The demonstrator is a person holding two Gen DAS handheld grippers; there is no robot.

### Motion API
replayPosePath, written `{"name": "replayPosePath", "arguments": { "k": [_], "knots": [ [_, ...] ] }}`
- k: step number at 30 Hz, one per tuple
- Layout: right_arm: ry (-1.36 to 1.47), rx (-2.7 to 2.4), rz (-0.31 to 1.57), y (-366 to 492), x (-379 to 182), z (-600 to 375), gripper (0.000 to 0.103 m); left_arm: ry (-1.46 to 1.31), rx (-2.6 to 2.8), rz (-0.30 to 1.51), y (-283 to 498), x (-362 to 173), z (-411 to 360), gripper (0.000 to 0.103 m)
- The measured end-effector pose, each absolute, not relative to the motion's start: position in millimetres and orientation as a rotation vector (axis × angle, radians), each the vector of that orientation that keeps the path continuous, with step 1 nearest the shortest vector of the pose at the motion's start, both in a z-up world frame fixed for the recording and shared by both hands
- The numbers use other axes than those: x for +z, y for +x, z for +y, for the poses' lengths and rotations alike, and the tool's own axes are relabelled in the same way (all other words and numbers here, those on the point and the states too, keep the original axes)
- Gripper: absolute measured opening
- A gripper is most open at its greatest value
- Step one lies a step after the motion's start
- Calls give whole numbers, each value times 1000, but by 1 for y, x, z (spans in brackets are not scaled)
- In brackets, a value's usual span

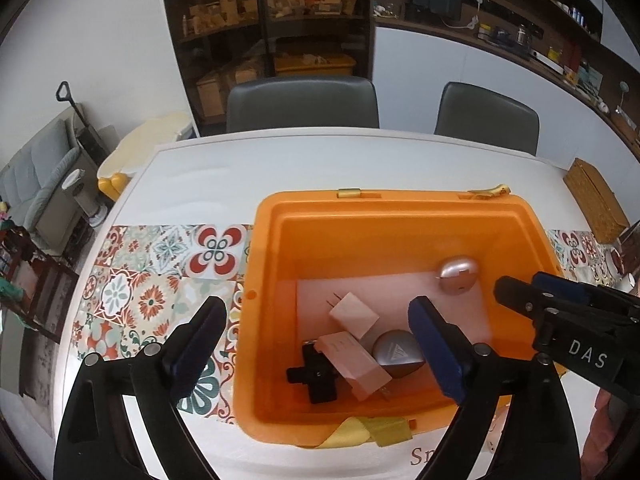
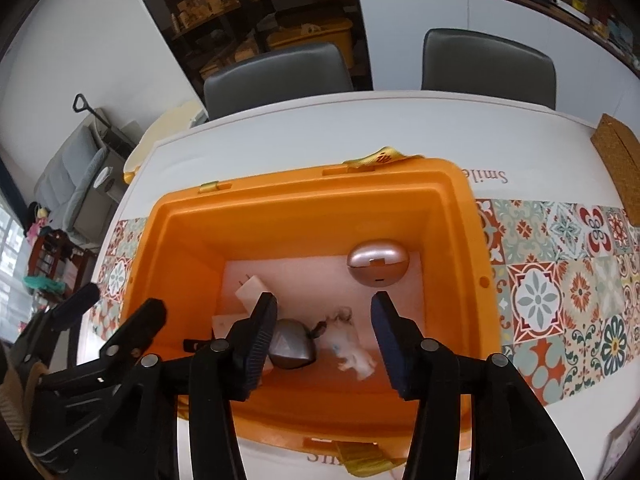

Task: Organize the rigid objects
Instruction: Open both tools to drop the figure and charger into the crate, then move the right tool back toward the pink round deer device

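Observation:
An orange bin stands on the white table. On its floor lie two white plug chargers, a black adapter, a grey rounded gadget and a pinkish egg-shaped device. My left gripper hangs open over the bin's left half, nothing between its fingers. My right gripper is open above the bin's middle. Below its gap a small white figurine shows blurred on the bin floor, free of the pads, beside the grey gadget.
A patterned tile runner crosses the table under the bin. A yellow strap hangs over the bin's near rim. A woven box sits at the far right. Two grey chairs stand behind the table.

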State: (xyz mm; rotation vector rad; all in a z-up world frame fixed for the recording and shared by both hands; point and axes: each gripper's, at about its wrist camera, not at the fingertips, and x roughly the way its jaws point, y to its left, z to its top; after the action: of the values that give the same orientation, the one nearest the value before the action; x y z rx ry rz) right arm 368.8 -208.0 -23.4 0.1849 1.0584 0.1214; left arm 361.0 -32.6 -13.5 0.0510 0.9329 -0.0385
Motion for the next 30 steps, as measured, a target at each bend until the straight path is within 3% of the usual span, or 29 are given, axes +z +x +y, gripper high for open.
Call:
{"name": "replayPosePath", "arguments": {
  "k": [7,30],
  "knots": [
    [200,107,1031,350,-15,-217,53,28,-27,908,346,-5,-32,100],
    [214,40,976,269,1,-259,69,1,-69,906,285,0,-62,102]
  ]
}}
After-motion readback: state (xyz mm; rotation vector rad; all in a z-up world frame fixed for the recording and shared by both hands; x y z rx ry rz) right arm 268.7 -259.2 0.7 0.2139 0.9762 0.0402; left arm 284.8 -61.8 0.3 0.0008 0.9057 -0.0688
